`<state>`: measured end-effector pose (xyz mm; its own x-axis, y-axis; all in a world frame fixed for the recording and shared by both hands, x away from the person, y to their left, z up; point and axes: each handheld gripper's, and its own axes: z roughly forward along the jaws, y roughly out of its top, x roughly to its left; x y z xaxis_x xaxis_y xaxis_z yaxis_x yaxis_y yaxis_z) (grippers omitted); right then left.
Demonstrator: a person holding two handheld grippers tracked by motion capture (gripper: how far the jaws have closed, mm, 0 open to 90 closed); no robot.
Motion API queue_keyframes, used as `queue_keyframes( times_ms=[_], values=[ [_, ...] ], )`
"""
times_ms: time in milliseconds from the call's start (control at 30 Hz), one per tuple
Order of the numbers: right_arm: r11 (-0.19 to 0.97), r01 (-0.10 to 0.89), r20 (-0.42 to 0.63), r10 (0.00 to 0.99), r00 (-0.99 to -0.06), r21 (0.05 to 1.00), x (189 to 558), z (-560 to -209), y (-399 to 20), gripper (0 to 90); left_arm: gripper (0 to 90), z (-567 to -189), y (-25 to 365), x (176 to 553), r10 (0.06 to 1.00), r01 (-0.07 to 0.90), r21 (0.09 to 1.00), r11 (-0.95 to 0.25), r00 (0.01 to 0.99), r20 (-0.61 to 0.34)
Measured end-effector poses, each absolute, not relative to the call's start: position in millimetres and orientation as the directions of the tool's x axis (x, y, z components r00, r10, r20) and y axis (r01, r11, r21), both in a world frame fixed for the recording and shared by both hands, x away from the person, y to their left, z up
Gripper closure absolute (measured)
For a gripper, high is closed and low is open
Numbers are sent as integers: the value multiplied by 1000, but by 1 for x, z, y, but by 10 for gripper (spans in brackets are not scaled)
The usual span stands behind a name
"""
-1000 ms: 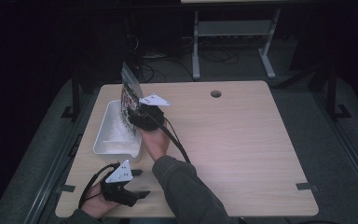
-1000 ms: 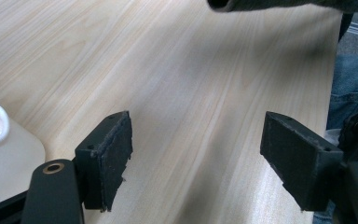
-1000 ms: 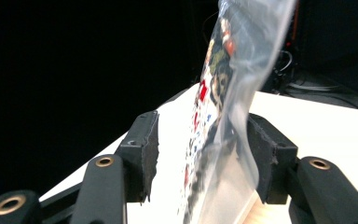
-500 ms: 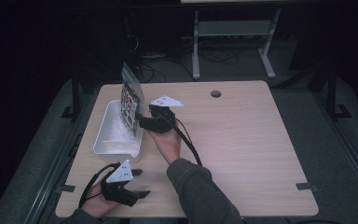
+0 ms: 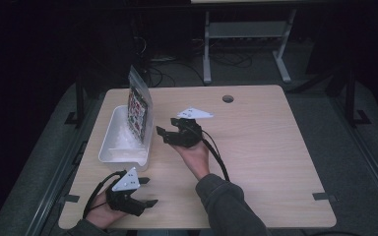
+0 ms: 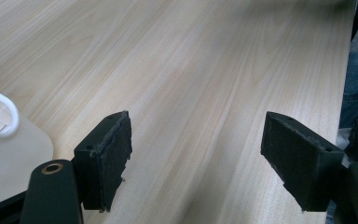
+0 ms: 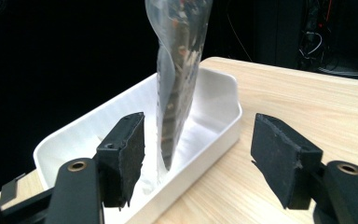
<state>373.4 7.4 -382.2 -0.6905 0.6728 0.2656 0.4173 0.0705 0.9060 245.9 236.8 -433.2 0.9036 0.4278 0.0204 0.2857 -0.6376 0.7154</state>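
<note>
My right gripper [image 5: 163, 133] has just been opening its jaws, nothing between; the bag [image 5: 139, 109] stands upright in the tray [image 5: 109, 145]. Left gripper [image 5: 146, 191] jaws released too.

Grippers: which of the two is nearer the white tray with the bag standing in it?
The right gripper, just off the tray beside the bag, jaws open and empty. The left gripper rests by the table's near edge.

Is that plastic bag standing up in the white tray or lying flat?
Standing on edge: the plastic bag rises well above the white tray's rim, nothing holding it.
</note>
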Motion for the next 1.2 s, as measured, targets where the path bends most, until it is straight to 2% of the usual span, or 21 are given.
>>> queue_keyframes(
  times_ms=[467,1200],
  values=[
    [53,428,276,692,-667,902,362,-387,-47,335,238,-434,236,247,431,288,718,-634,902,18],
    [130,463,271,662,-699,877,343,-396,-115,313,232,-434,235,249,442,302,725,-619,897,3]
  ],
)
